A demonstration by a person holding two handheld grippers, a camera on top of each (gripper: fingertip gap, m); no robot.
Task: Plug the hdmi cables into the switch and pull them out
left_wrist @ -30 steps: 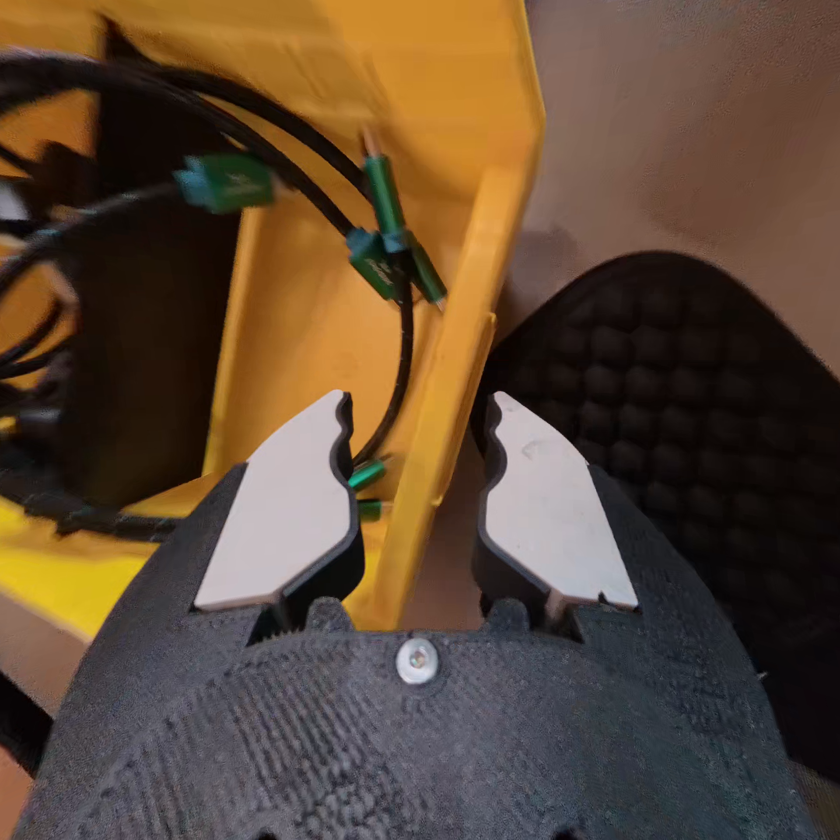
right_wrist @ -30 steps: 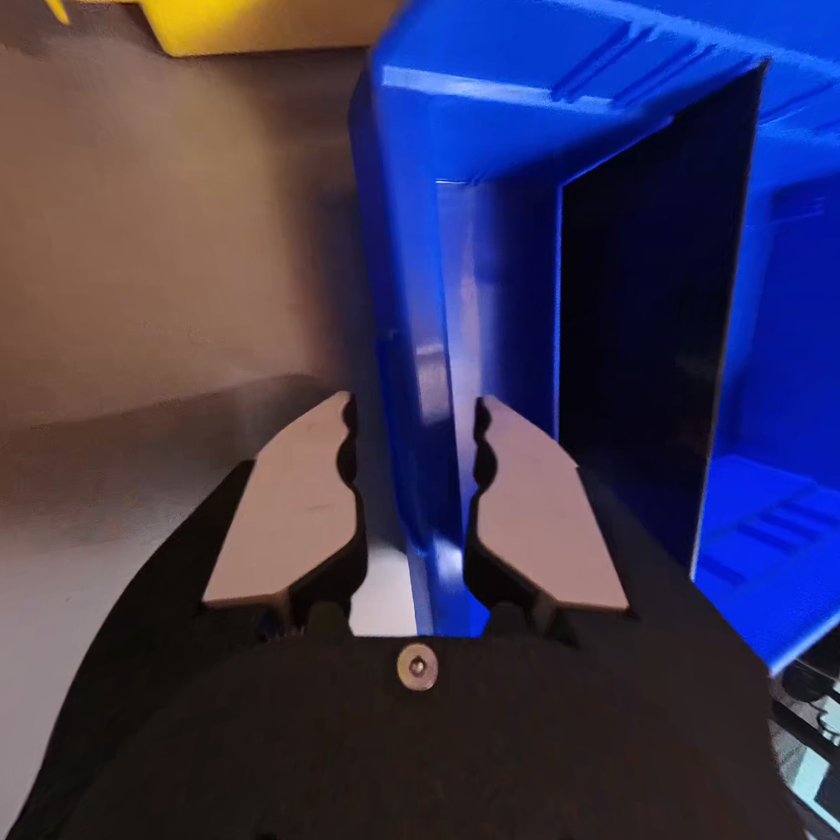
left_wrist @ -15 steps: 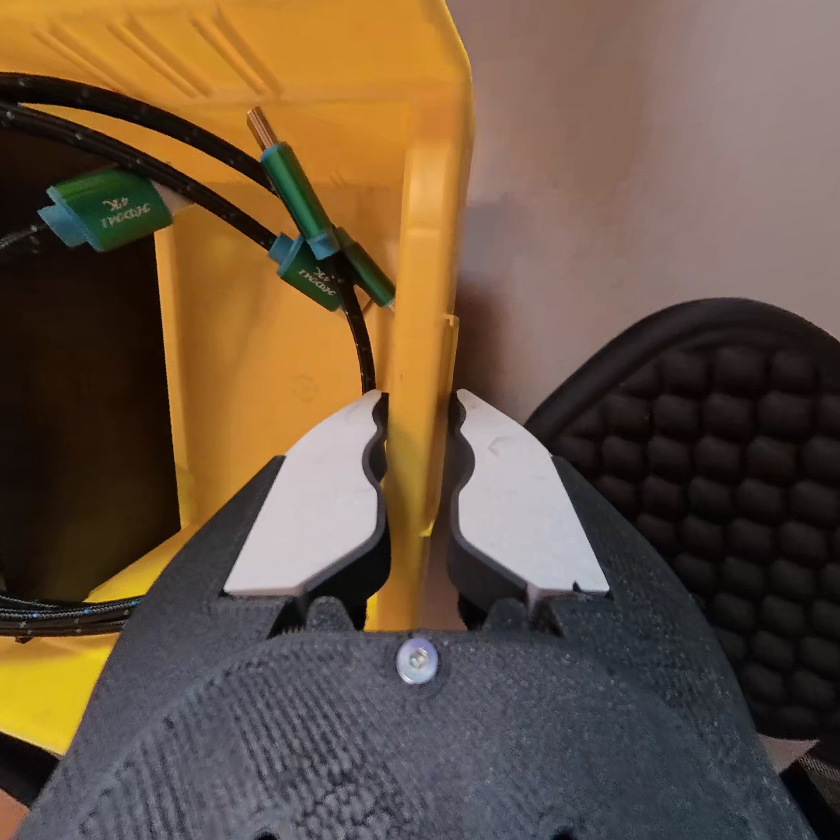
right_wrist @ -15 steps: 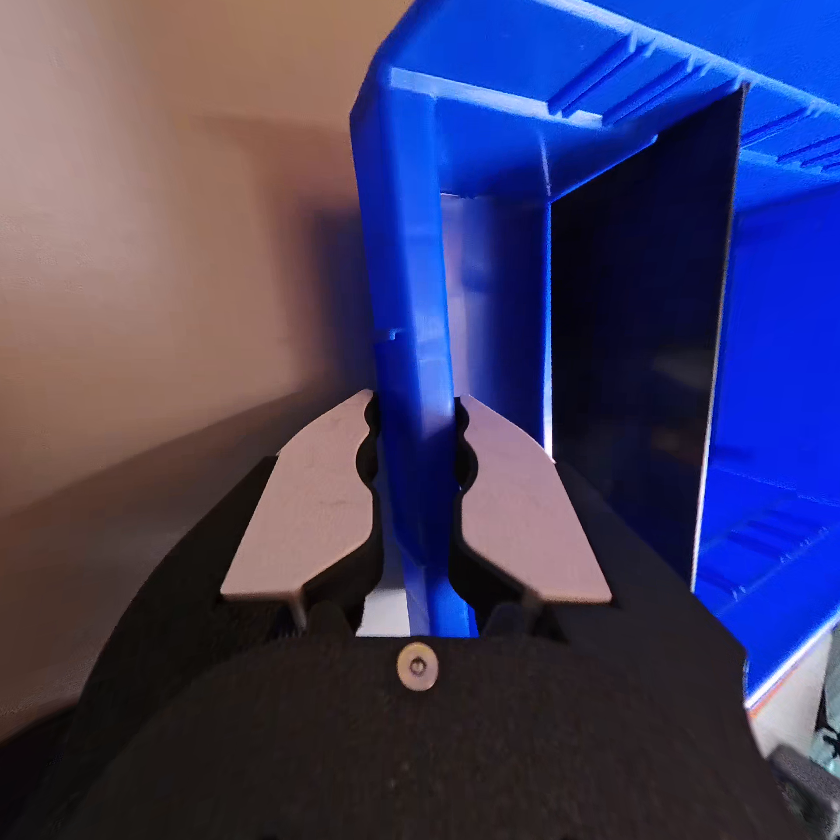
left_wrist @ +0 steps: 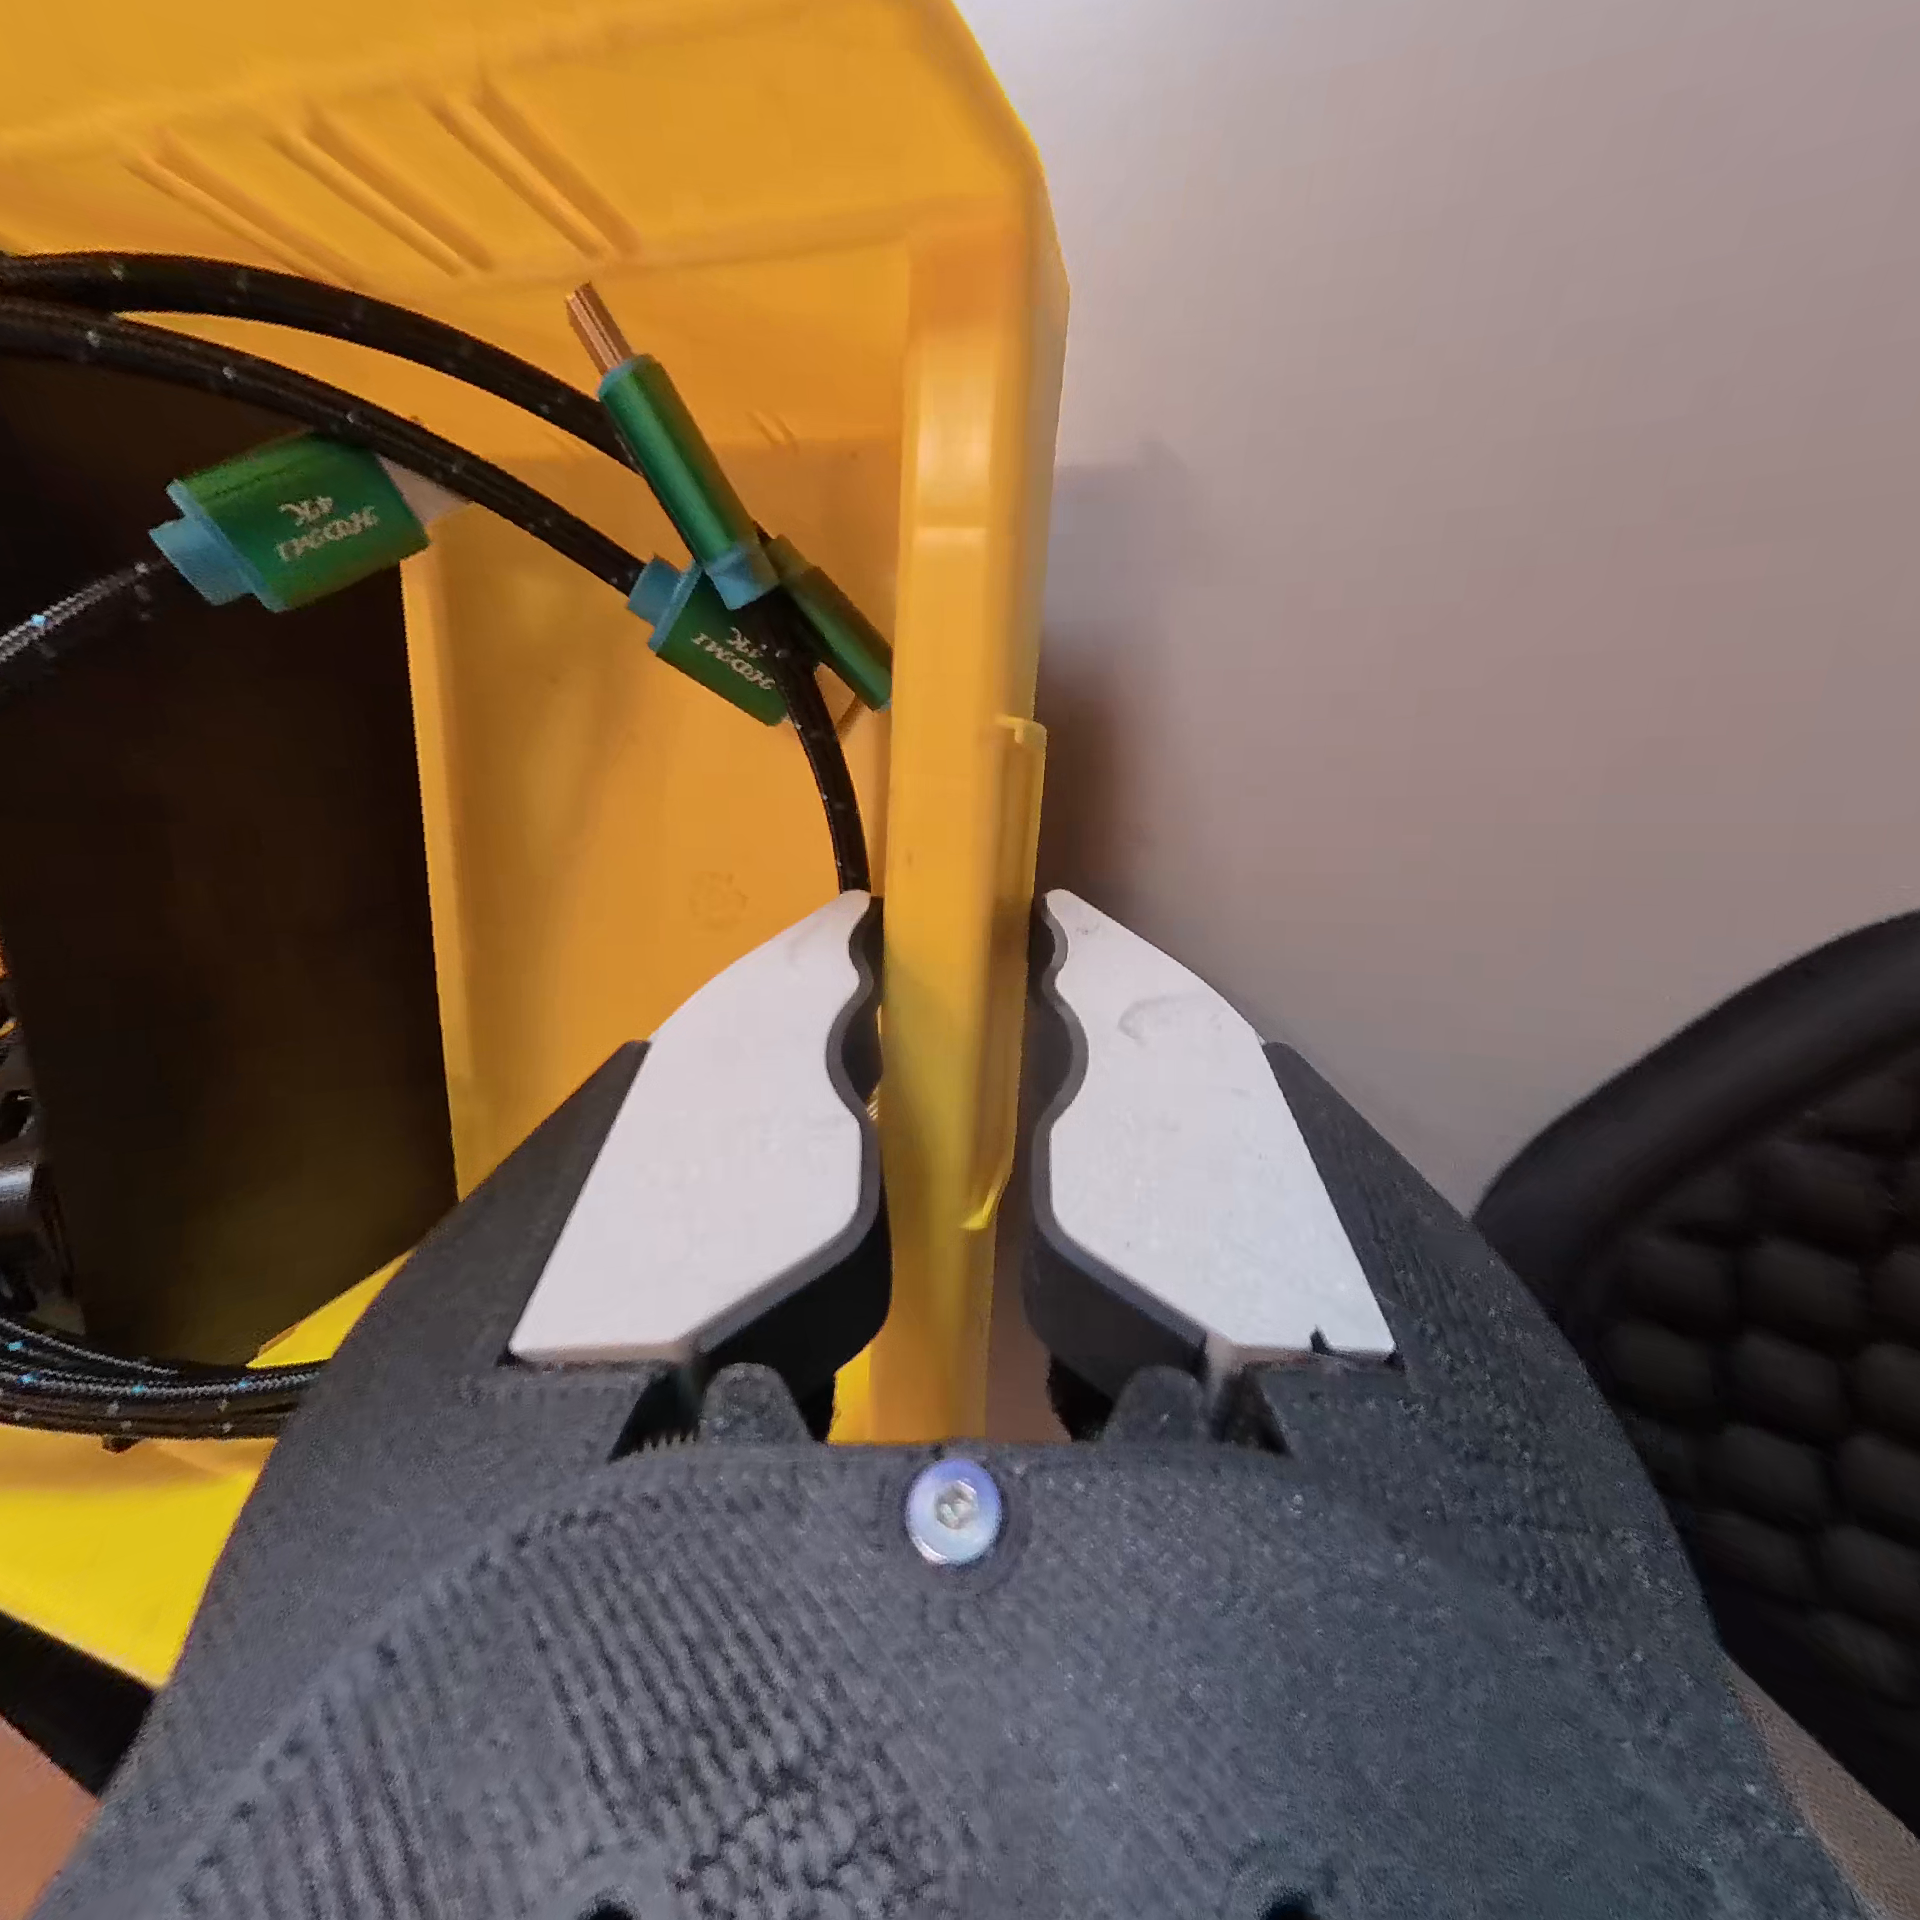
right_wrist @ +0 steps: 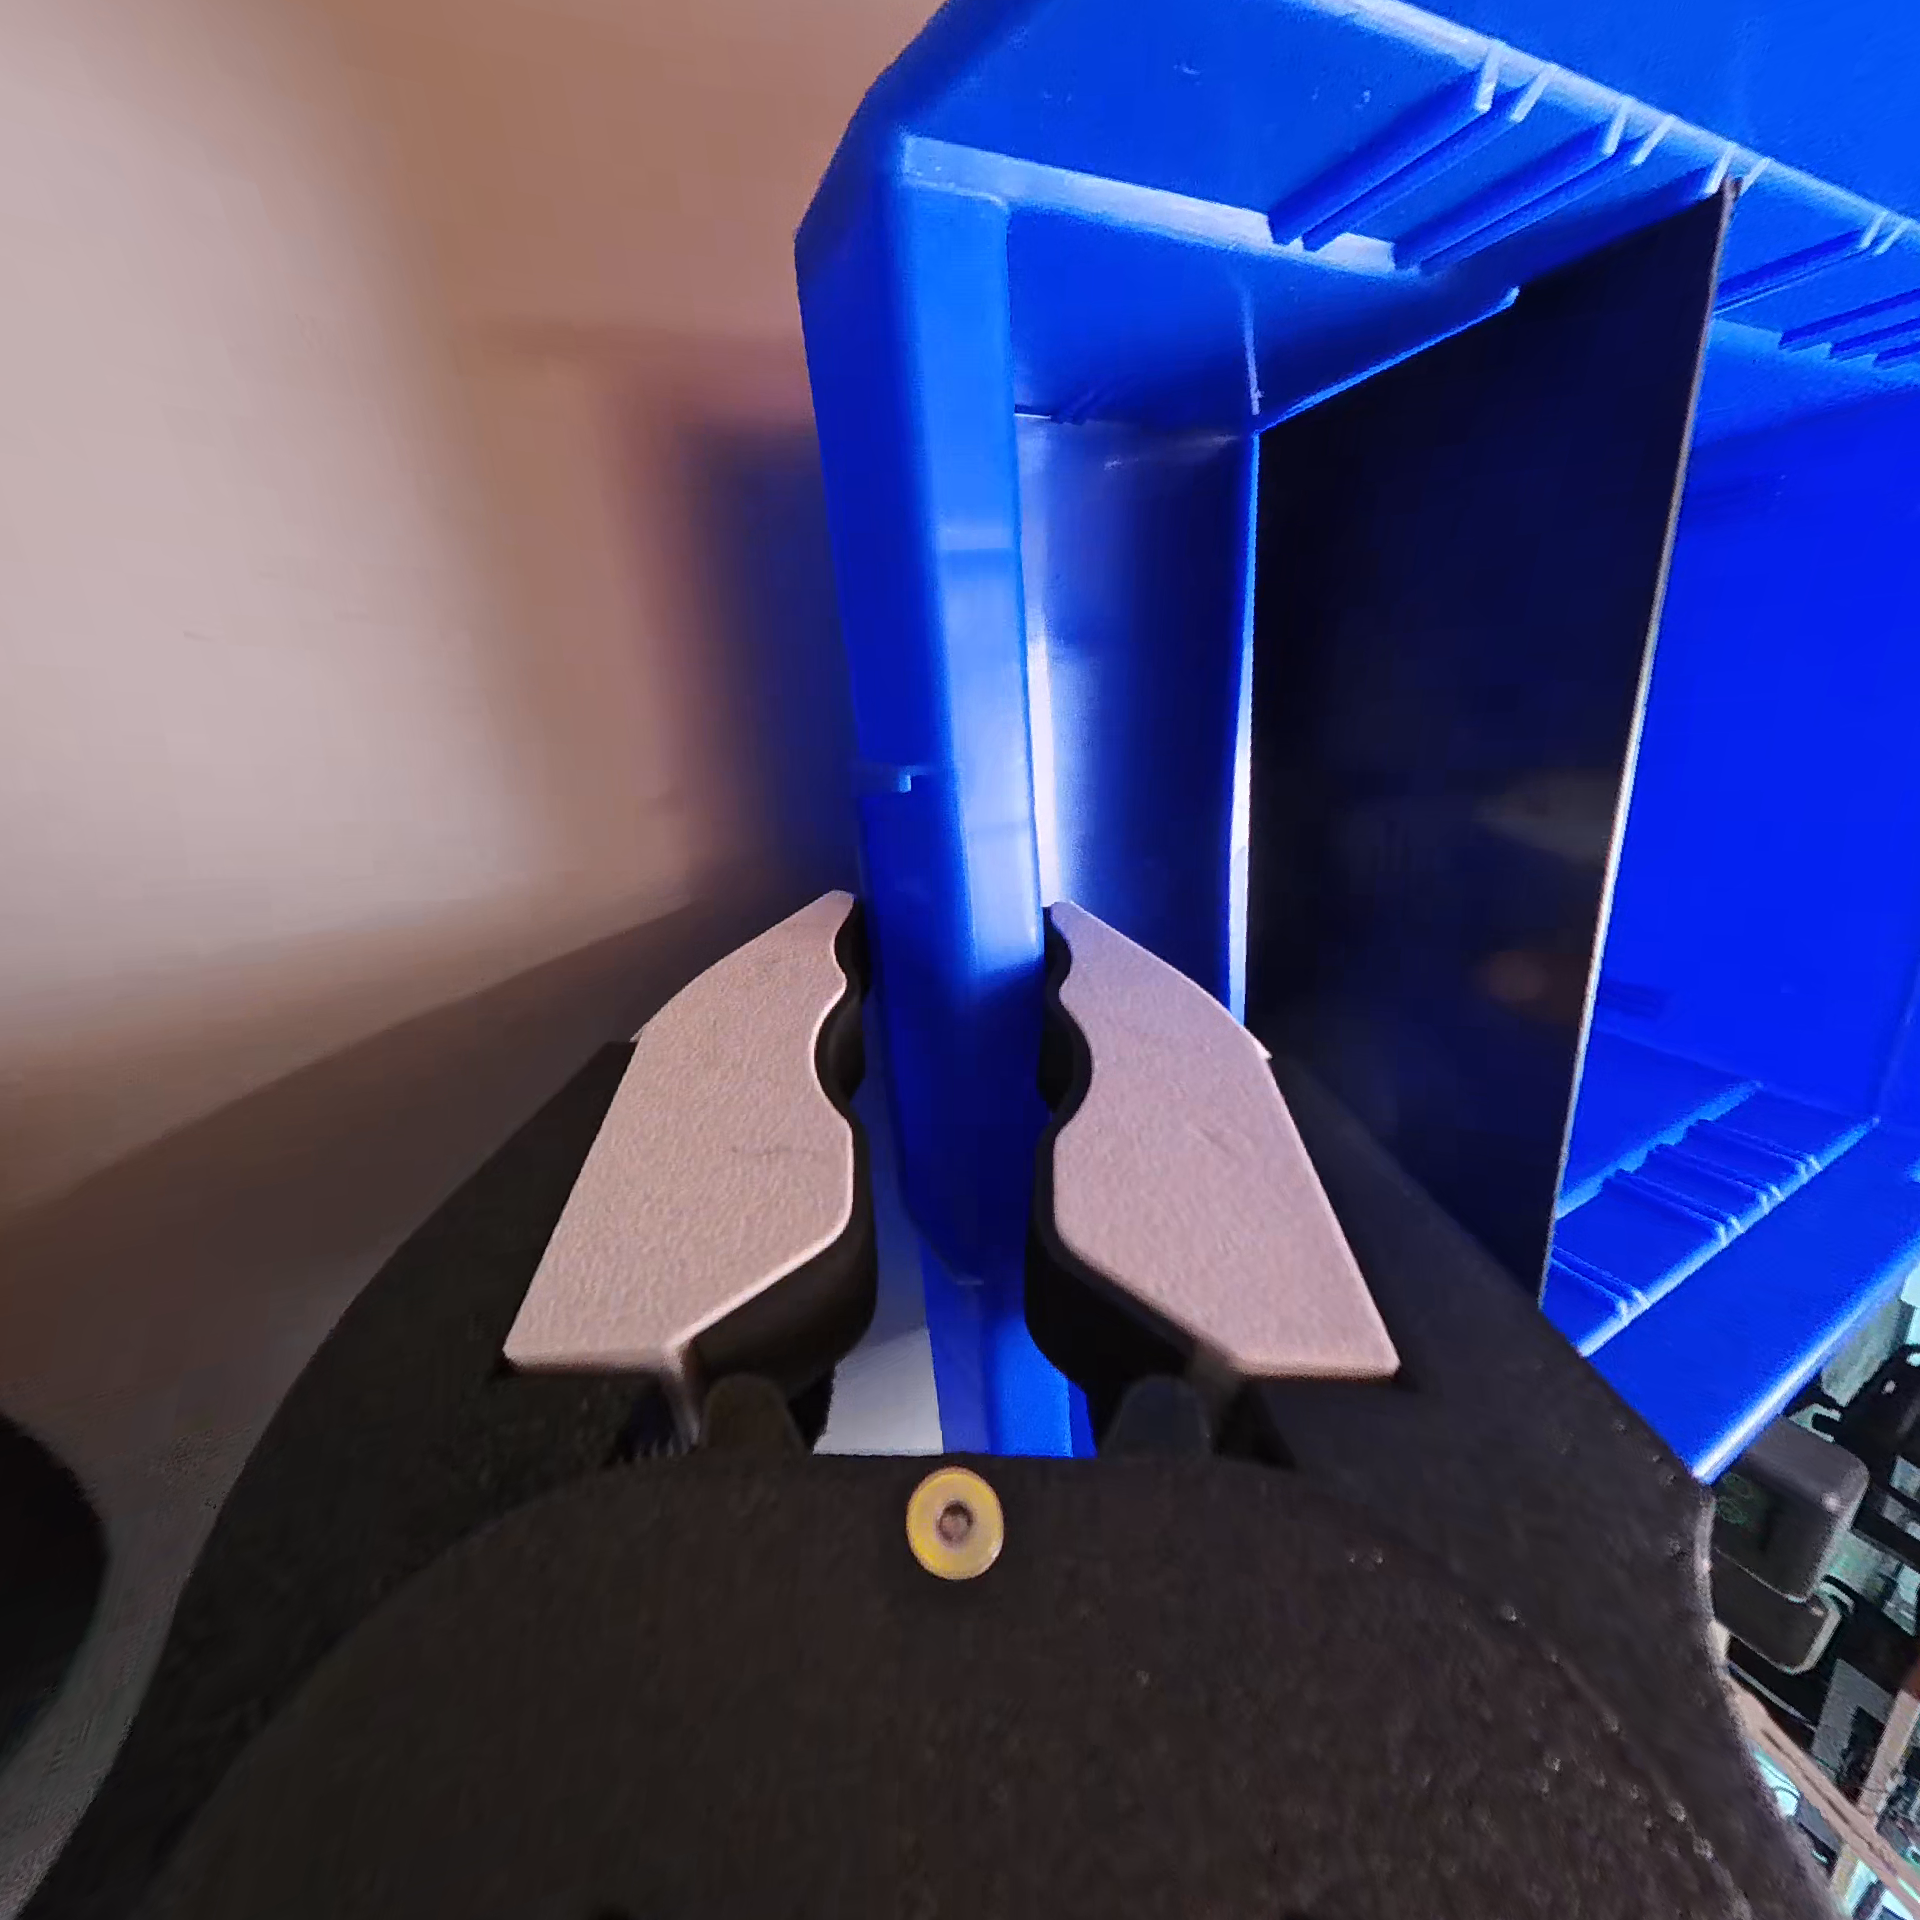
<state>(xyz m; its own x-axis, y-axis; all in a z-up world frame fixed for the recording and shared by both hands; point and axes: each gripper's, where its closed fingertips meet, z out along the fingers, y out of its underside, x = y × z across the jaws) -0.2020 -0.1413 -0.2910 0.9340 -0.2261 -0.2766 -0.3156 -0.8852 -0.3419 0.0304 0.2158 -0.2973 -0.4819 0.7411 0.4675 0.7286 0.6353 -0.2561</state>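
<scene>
Several black braided HDMI cables (left_wrist: 436, 468) with green plugs lie in a yellow plastic bin (left_wrist: 966, 623), its rim clamped by the left gripper (left_wrist: 956, 935); the right gripper (right_wrist: 951, 935) clamps a blue plastic bin (right_wrist: 925, 582) above a beige surface (right_wrist: 364, 520).

Black braided HDMI cables (left_wrist: 436, 478) with green plugs (left_wrist: 286, 535) loop across the inside of the yellow bin (left_wrist: 665, 187), crowding the space along its side wall, where the left gripper (left_wrist: 951, 920) is clamped on the rim; a black dimpled cushion (left_wrist: 1766, 1299) blocks the low ground to the right, with bare surface above it. A dark divider panel (right_wrist: 1455, 790) splits the blue bin (right_wrist: 935, 540), leaving a narrow slot beside the wall gripped by the right gripper (right_wrist: 948, 925); the tabletop (right_wrist: 364, 520) to its left lies open
</scene>
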